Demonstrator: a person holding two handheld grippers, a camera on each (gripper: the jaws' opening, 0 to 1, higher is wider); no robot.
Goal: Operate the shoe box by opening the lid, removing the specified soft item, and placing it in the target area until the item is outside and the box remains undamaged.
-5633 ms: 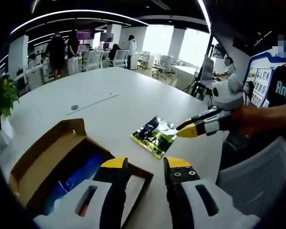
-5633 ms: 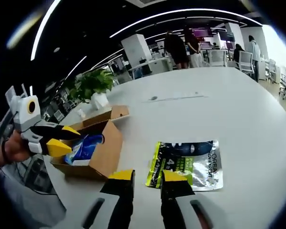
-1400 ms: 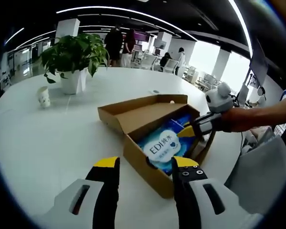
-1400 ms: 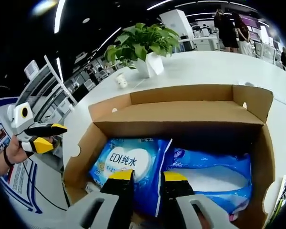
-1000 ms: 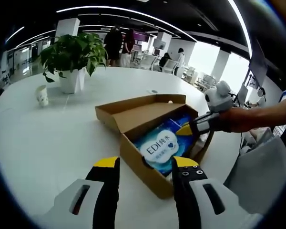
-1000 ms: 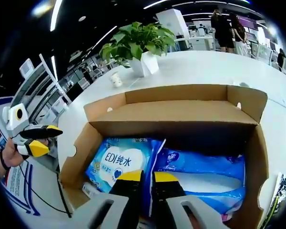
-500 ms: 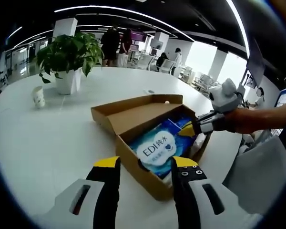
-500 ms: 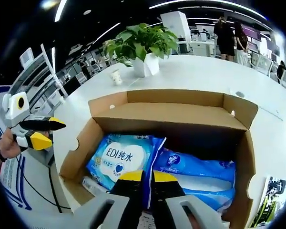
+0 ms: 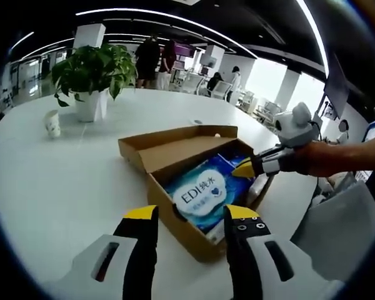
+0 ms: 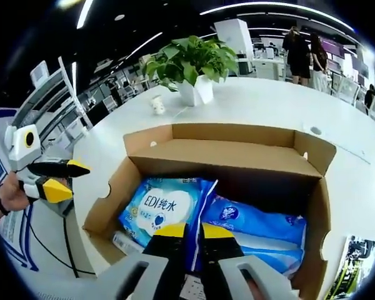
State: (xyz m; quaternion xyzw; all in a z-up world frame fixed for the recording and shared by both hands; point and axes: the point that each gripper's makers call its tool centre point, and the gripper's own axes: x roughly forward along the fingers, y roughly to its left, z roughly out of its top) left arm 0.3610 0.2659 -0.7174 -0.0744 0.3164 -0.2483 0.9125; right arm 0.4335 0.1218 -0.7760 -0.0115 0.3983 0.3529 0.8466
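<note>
The box [image 9: 175, 159] sits open on the white table [image 9: 62, 181], lid folded back, and two soft packs lie inside it. In the right gripper view the right gripper [image 10: 187, 232] is down at the near edge of the box [image 10: 237, 156], its yellow-tipped jaws drawn close together on the edge of the wipes pack [image 10: 159, 209], the blue and white one printed "EDI", right where it meets the second blue pack [image 10: 256, 234] lying beside it. From the left gripper view that same right gripper [image 9: 245, 167] comes in from the right, held in a hand [image 9: 325, 159], its tip at the far edge of the wipes pack [image 9: 200, 194], which looks tipped up against the near wall of the box. The pack is not out yet; it lies within the cardboard walls. The left gripper [image 9: 186, 215] hangs short of the box with its jaws spread apart and nothing between them; in the right gripper view it shows at the left [image 10: 65, 178], off the table edge, jaws parted, held in a hand [image 10: 6, 194]. A potted plant [image 9: 90, 75] and a small cup [image 9: 52, 124] stand farther back on the table. At the lower right of the right gripper view, a green and black packet [image 10: 353, 265] lies on the table outside the box. People stand in the office beyond the table.
</note>
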